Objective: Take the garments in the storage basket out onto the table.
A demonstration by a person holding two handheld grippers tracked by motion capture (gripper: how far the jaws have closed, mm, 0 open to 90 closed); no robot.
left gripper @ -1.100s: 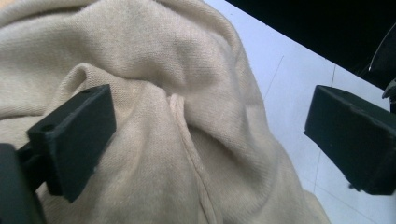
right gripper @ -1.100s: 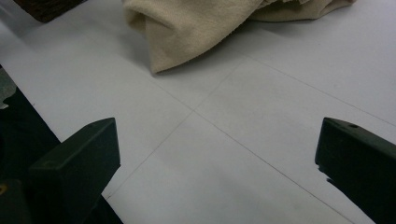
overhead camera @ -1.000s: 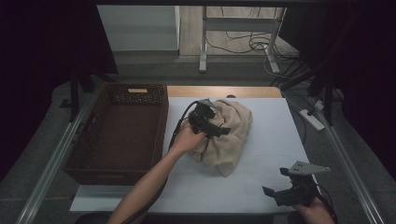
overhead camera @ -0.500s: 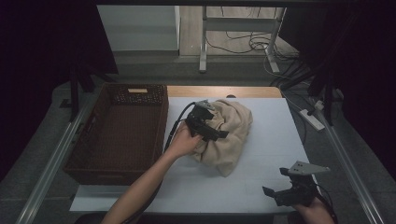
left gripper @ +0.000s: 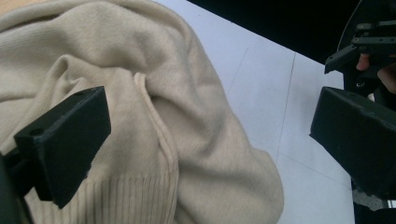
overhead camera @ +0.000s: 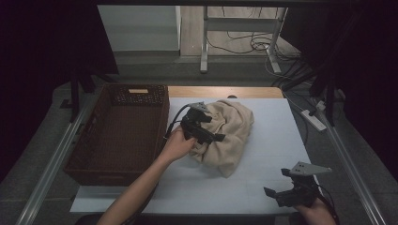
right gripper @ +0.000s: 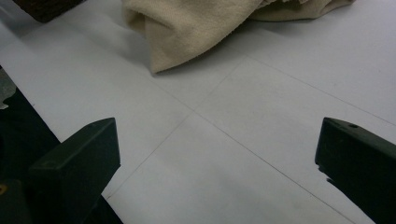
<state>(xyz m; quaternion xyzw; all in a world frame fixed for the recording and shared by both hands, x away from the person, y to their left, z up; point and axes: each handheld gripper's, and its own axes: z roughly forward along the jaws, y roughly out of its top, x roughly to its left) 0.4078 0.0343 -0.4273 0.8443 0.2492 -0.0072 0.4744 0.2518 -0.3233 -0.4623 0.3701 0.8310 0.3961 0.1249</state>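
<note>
White surface (overhead camera: 263, 178) carries everything, wooden edge showing at its far side. Big dark brown wicker basket (overhead camera: 119, 133) sits on the left part of the surface, rim just beside the person's left hand (overhead camera: 177, 145). Beige knit sweater (overhead camera: 230, 133) lies crumpled in a heap mid-surface, just right of the basket, one corner trailing toward the near edge; in the left claw view its ribbed hem and a folded seam show (left gripper: 159, 140); in the right claw view the near corner rests flat on the surface (right gripper: 187, 32). Left claw (overhead camera: 202, 127) sits over the left side of the sweater, jaws spread wide, one jaw over the knit, the other out over bare surface, not pinching anything (left gripper: 210, 140). Right claw (overhead camera: 287, 186) is at the near right corner, well apart from the sweater, held low by the right hand (overhead camera: 318, 212), jaws spread wide with bare white surface between them (right gripper: 217, 172). Cables on the floor beyond the surface (overhead camera: 244, 44).
</note>
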